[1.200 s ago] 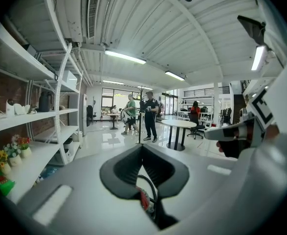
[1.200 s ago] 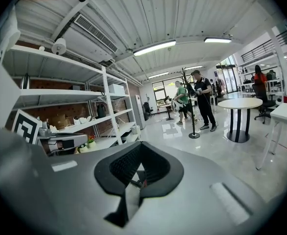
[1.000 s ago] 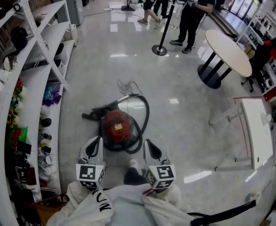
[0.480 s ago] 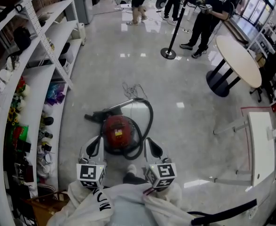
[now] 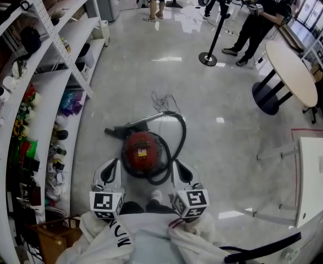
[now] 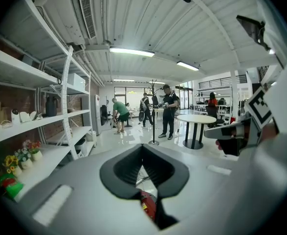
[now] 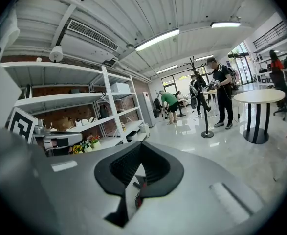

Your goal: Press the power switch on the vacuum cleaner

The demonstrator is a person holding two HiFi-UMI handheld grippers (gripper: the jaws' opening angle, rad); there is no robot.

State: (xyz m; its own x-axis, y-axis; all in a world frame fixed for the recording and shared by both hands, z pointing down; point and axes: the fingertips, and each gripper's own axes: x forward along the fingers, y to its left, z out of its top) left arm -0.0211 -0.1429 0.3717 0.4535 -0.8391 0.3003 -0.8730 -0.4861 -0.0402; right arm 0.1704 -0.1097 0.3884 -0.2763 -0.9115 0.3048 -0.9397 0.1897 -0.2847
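Note:
The red vacuum cleaner [image 5: 141, 149] lies on the floor in the head view. Its black hose [image 5: 178, 133] loops around it, and its nozzle points left. My left gripper [image 5: 114, 163] hovers just left of the vacuum's near side, with its jaws shut and nothing between them. On the near right side my right gripper [image 5: 175, 164] is held the same way, also shut and empty. In the left gripper view, a strip of the red vacuum cleaner [image 6: 148, 205] shows below the closed left gripper [image 6: 142, 148]. In the right gripper view, a sliver of the vacuum cleaner [image 7: 139, 198] shows under the right gripper [image 7: 140, 146].
White shelving [image 5: 45, 92] with small goods runs along the left. A loose cable [image 5: 162, 100] lies beyond the vacuum. Farther off stand a stanchion post [image 5: 208, 58], several people [image 5: 257, 21] and a round table [image 5: 293, 70]. A white table [image 5: 310, 175] is at the right.
The head view has shifted, so the floor scene slides right and the vacuum sits slightly closer to the grippers. Both grippers keep the same shut pose. The people in the background have walked on.

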